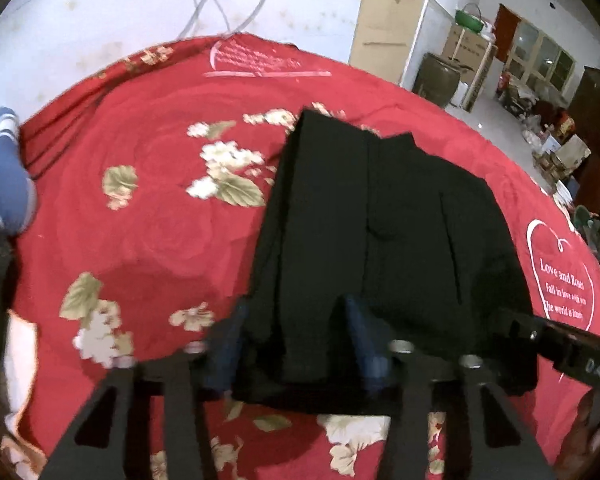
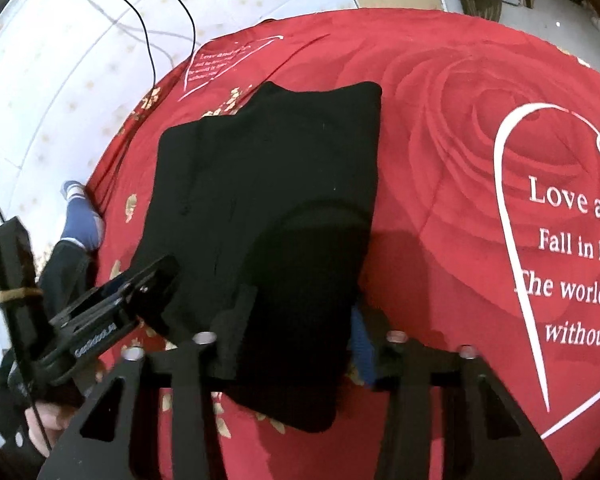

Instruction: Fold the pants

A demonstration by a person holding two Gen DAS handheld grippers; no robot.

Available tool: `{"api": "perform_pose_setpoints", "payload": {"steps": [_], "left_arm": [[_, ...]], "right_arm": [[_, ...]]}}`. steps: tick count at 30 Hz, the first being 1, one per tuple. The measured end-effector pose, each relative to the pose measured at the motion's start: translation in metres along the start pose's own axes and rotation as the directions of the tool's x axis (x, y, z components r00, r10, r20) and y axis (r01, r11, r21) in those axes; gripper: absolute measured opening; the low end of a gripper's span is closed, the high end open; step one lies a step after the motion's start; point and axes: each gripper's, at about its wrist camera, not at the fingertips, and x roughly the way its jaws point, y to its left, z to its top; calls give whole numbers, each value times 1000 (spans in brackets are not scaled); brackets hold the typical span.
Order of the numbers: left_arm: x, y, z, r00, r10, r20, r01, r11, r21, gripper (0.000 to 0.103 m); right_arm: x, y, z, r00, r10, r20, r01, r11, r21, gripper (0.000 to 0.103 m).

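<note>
The black pants [image 1: 384, 240] lie folded into a compact bundle on the red rose-print bedspread [image 1: 160, 220]. My left gripper [image 1: 296, 332] is open, its blue-padded fingers [image 1: 356, 332] standing either side of the bundle's near left edge. The pants also show in the right wrist view [image 2: 268, 208]. My right gripper [image 2: 300, 328] is open around the near right edge of the pants. The left gripper's body [image 2: 112, 304] shows at the left of the right wrist view. The near edge of the pants is partly hidden behind both gripper frames.
The bedspread [image 2: 460, 140] carries white heart prints with text [image 2: 572, 248]. A person's foot in a blue sock [image 1: 4, 176] stands at the bed's left edge. Cables [image 2: 152, 32] run over the pale floor. Boxes, a jar and clutter [image 1: 460, 68] stand at the back right.
</note>
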Motion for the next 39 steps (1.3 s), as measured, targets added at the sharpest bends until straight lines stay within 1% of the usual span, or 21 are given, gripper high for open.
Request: {"api": "perform_pose_setpoints", "payload": {"steps": [1, 4, 7, 9, 11, 13, 15, 16, 17, 20, 25, 26, 27, 28, 31, 33, 34, 36, 37, 38, 39], "left_arm": [[-5, 2, -1, 1000, -5, 4, 5, 1000, -8, 31], [-8, 3, -4, 1000, -2, 3, 2, 1000, -13, 30], [-9, 6, -4, 1000, -26, -3, 26, 999, -26, 30], [-7, 10, -4, 999, -43, -8, 43, 998, -42, 32], [-6, 14, -1, 999, -49, -15, 49, 997, -52, 37], [-8, 19, 4, 999, -39, -15, 38, 996, -80, 37], [-12, 21, 14, 1000, -19, 2, 19, 996, -85, 37], [-13, 21, 19, 1000, -28, 10, 29, 996, -87, 37], [-14, 20, 26, 999, -38, 16, 39, 996, -85, 37], [-8, 11, 50, 998, -44, 43, 45, 998, -40, 37], [17, -8, 92, 995, -81, 63, 79, 996, 31, 37], [23, -13, 97, 994, -91, 64, 88, 995, 48, 36], [30, -16, 102, 994, -93, 60, 89, 994, 65, 34], [38, -19, 103, 995, -84, 52, 79, 994, 81, 34], [62, -18, 97, 998, -58, 24, 55, 993, 104, 34], [64, -14, 91, 995, -80, 53, 75, 992, 99, 35], [63, -14, 91, 996, -78, 51, 73, 992, 99, 35], [60, -14, 91, 996, -70, 46, 65, 992, 105, 35], [58, -13, 91, 997, -68, 43, 63, 993, 99, 35], [55, -12, 90, 997, -62, 37, 58, 994, 91, 35], [50, -10, 88, 998, -55, 33, 52, 995, 84, 35]], "right_arm": [[-3, 2, 1, 1000, 0, 4, 0, 1000, -5, 18], [-13, 7, 1, 1000, 23, 17, -22, 999, -40, 17], [-6, -5, -1, 1000, 14, -16, -15, 1000, -24, 17], [-7, -12, -1, 999, 36, -15, -36, 999, 13, 19], [-7, -11, 3, 999, 28, -26, -27, 1000, 12, 26], [-12, -8, 9, 1000, 2, 5, -2, 1000, 0, 30], [-14, -12, 22, 999, 15, 30, -15, 1000, 9, 33], [-12, -15, 28, 999, 21, 29, -22, 999, 25, 40], [-8, -21, 38, 999, 24, 33, -26, 999, 44, 42], [-2, -27, 64, 998, 17, 57, -21, 997, 74, 42], [14, -28, 97, 997, 58, 55, -65, 990, 124, 42], [15, -27, 102, 996, 63, 62, -71, 989, 131, 39], [16, -25, 106, 997, 54, 55, -61, 990, 131, 31], [17, -21, 109, 998, 41, 42, -46, 990, 131, 13], [5, -5, 115, 995, 54, 81, -56, 998, 23, 11], [11, -10, 118, 997, 22, 69, -22, 1000, 2, 10], [19, -19, 117, 999, 14, 46, -15, 1000, 27, 11], [22, -30, 114, 998, 38, 56, -42, 998, 56, 12], [19, -32, 113, 997, 41, 57, -45, 996, 75, 17], [13, -31, 110, 998, 16, 59, -21, 996, 89, 25], [9, -28, 107, 998, -17, 63, 12, 996, 85, 27]]}}
